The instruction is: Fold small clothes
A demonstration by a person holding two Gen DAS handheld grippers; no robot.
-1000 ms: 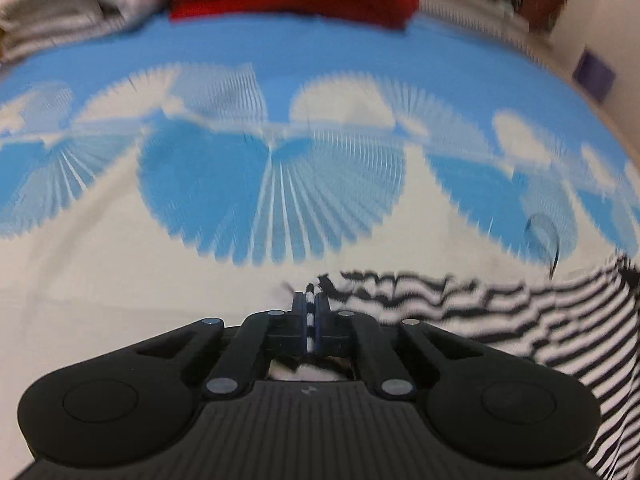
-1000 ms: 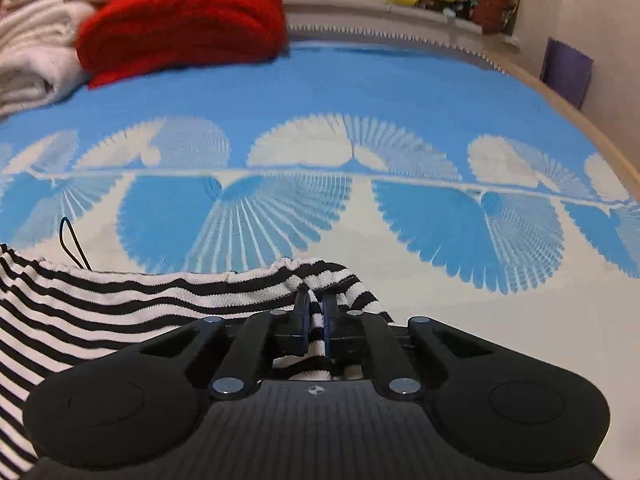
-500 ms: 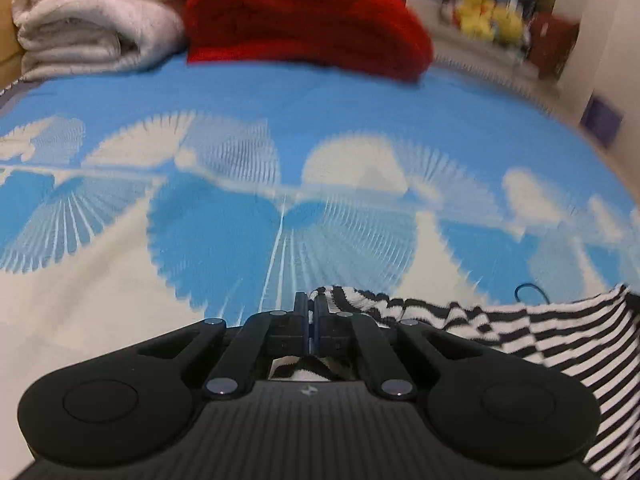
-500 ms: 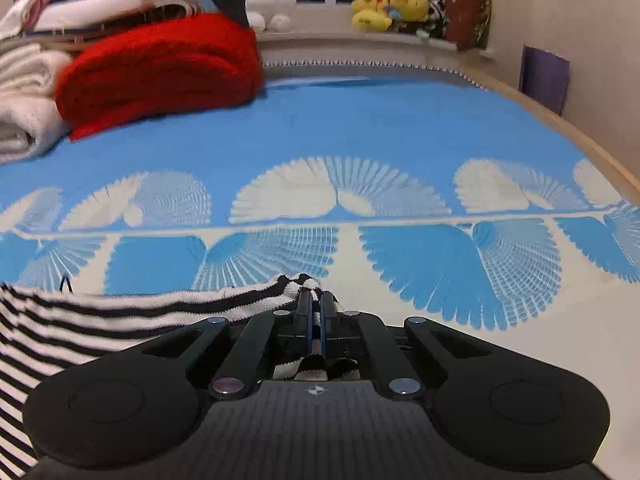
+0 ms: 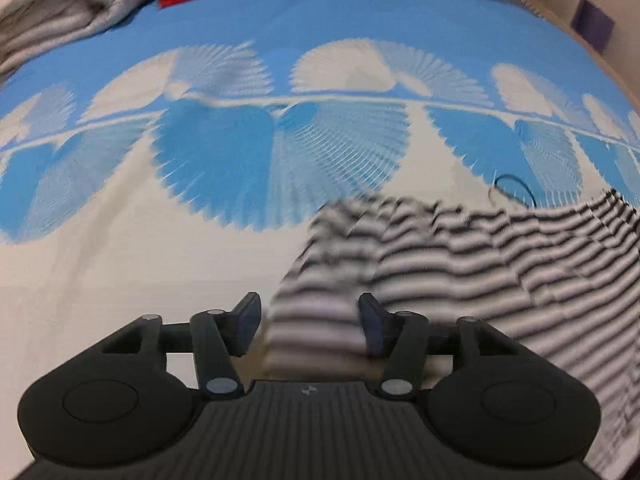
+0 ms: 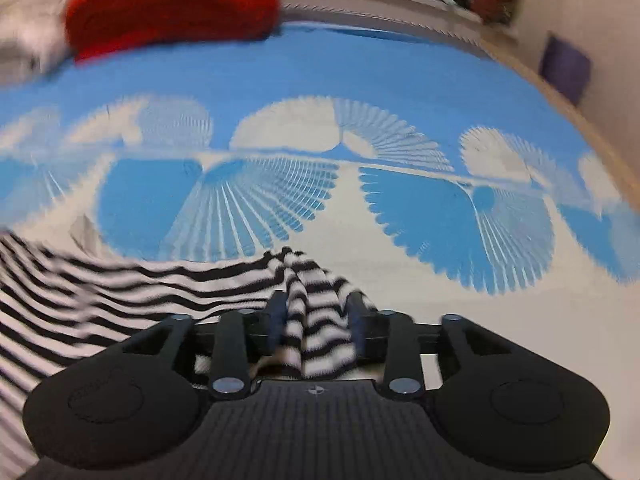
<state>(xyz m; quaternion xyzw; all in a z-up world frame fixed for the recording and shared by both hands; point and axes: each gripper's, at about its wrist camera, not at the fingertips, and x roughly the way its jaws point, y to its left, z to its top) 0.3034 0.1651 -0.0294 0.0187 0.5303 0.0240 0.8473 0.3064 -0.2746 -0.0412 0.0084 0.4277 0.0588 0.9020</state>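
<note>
**Letting go of the striped garment on the bed**

Lying across the near part of the bed cover, the black-and-white striped garment stretches between the two tools, its far edge running roughly straight, which suggests a fold has just been laid down. One bunched corner sits between the fingers of the left hand-held gripper, whose jaws are opening; the pads stand clear of the cloth on both sides. The other corner rises in a pinched ridge between the fingers of the right hand-held gripper, also opening, with the cloth loose and barely brushing the pads. Holding both corners at once probably kept the edge taut and level. Beyond the garment, the blue fan-patterned cover spreads away to a red folded knit and pale folded blankets at the far side, well apart from the work.
</note>
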